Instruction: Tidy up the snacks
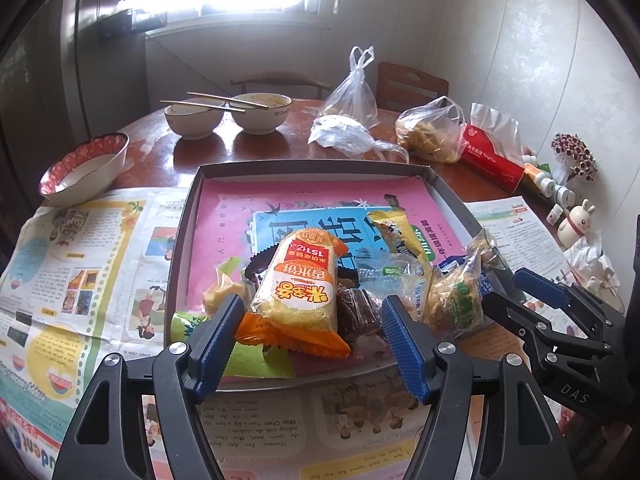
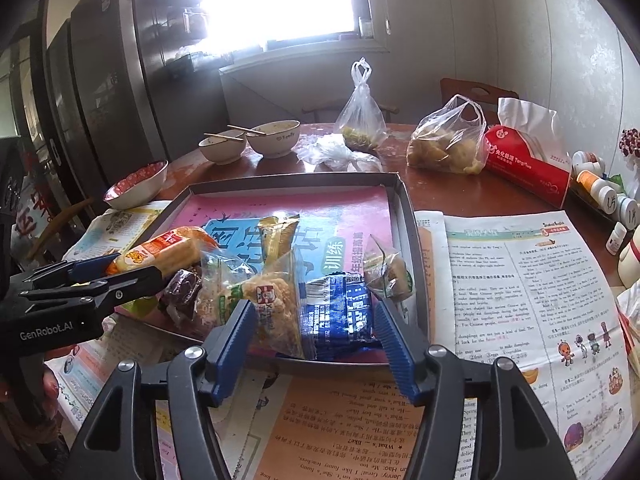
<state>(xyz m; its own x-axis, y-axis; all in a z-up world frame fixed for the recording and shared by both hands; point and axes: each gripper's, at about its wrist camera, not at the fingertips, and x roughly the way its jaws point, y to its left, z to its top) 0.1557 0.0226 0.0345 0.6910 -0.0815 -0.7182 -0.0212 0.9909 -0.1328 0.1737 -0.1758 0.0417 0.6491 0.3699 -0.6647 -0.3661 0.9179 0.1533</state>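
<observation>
Orange rice-cracker pack (image 1: 296, 292) btwn open L gripper (image 1: 314, 344); R gripper (image 2: 316, 344) open, blue packet (image 2: 340, 312) btwn.

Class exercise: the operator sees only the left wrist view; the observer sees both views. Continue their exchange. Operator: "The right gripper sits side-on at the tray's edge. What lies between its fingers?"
Observer: The right gripper is open around two packs in the tray: a clear rice-cracker pack and a blue packet.
Operator: I see only a blue corner. Any detail?
Observer: White print and a barcode face up on it.
Operator: Does my left gripper show there?
Observer: Yes. The left gripper comes in from the left beside the orange packet, and its body reads GenRobot.AI.
</observation>
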